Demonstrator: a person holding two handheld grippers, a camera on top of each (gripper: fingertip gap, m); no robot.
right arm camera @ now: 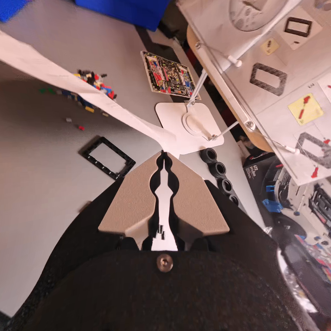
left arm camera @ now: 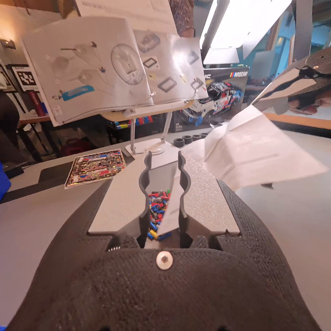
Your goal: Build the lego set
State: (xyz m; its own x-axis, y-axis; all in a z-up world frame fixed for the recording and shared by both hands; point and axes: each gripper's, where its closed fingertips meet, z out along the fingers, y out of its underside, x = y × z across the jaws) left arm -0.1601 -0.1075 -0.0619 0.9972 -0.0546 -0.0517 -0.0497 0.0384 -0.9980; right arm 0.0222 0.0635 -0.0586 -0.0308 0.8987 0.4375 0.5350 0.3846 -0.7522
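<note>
At frame centre the left gripper stands with jaws apart over a pile of small coloured lego pieces. At right, the right gripper pinches a white paper bag. The instruction booklet fills the upper left, a sticker sheet below it.

left wrist view: looked forward and a bit down, close over the table | right wrist view: tilted sideways, looked down from higher up | both saw: sticker sheet, book stand, tyres
</note>
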